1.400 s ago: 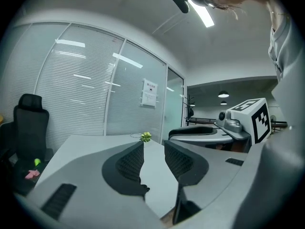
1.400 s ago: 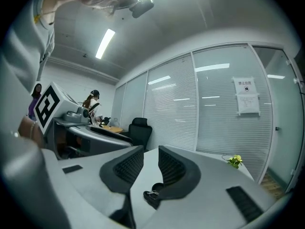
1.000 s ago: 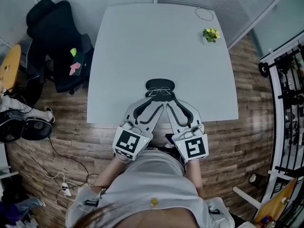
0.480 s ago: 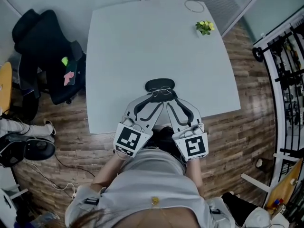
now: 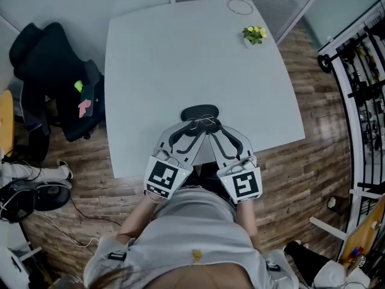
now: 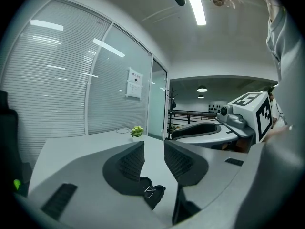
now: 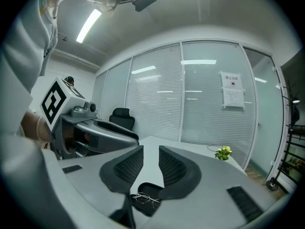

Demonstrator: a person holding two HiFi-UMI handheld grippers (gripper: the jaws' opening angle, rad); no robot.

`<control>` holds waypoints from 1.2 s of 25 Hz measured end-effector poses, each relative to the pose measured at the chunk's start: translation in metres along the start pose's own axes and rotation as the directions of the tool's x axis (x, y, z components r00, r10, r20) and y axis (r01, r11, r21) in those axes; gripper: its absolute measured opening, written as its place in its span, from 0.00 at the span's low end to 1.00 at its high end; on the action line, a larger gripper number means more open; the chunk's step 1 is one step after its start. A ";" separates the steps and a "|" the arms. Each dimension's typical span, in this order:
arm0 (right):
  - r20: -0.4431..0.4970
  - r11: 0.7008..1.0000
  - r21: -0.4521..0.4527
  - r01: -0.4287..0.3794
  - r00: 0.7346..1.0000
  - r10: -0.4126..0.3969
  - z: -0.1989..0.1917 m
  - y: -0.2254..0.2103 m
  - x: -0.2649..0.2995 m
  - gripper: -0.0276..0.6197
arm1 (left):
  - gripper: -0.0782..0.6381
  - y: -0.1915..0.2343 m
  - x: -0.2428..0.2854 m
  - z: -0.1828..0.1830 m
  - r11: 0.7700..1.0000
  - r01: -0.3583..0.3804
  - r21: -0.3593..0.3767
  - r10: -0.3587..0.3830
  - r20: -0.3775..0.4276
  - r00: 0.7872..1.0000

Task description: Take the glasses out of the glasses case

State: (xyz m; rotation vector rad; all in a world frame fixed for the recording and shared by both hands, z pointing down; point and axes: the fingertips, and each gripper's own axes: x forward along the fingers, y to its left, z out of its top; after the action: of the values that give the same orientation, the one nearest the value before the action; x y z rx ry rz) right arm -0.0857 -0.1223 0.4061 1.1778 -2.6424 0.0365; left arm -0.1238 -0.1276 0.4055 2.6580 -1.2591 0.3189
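A black oval glasses case (image 5: 199,112) lies open near the front edge of the white table (image 5: 180,53). Thin wire-framed glasses (image 5: 202,123) rest on its near side. My left gripper (image 5: 191,127) sits just in front of the case on the left; its jaws are closing, still apart, with nothing between them. My right gripper (image 5: 212,127) is beside it on the right, open and empty. In the left gripper view the case (image 6: 153,195) and glasses (image 6: 149,190) lie below the left gripper (image 6: 154,159). The right gripper view shows the glasses (image 7: 145,198) on the case (image 7: 148,190) under the right gripper (image 7: 151,163).
A small potted plant (image 5: 253,35) and a wire ring (image 5: 239,6) sit at the table's far right corner. A black office chair (image 5: 54,77) stands left of the table. A metal rack (image 5: 361,89) lines the right side. The person's body is close behind both grippers.
Both grippers have edged forward and down toward the case, their tips now right at the glasses. The head view has shifted a little. Case and glasses lie where they were.
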 end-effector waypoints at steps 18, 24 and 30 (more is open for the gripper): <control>-0.057 1.000 -0.002 -0.030 0.998 0.029 -0.017 -0.031 0.021 0.20 | 0.30 0.013 0.052 -0.035 1.000 0.019 0.017 -0.016 -0.136 0.991; -0.084 1.000 0.010 -0.005 0.996 0.006 -0.026 -0.040 0.014 0.20 | 0.29 0.016 0.065 -0.065 0.997 0.050 0.053 -0.037 -0.219 0.975; -0.110 0.999 0.021 0.027 0.994 -0.024 -0.034 -0.054 0.006 0.20 | 0.29 0.016 0.080 -0.093 0.993 0.083 0.079 -0.056 -0.302 0.952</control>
State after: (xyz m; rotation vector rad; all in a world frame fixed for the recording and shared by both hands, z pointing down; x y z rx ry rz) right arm -0.0423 -0.1588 0.4363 1.1813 -2.5372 0.1233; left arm -0.0972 -0.1728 0.5173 2.5916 -1.0772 0.7526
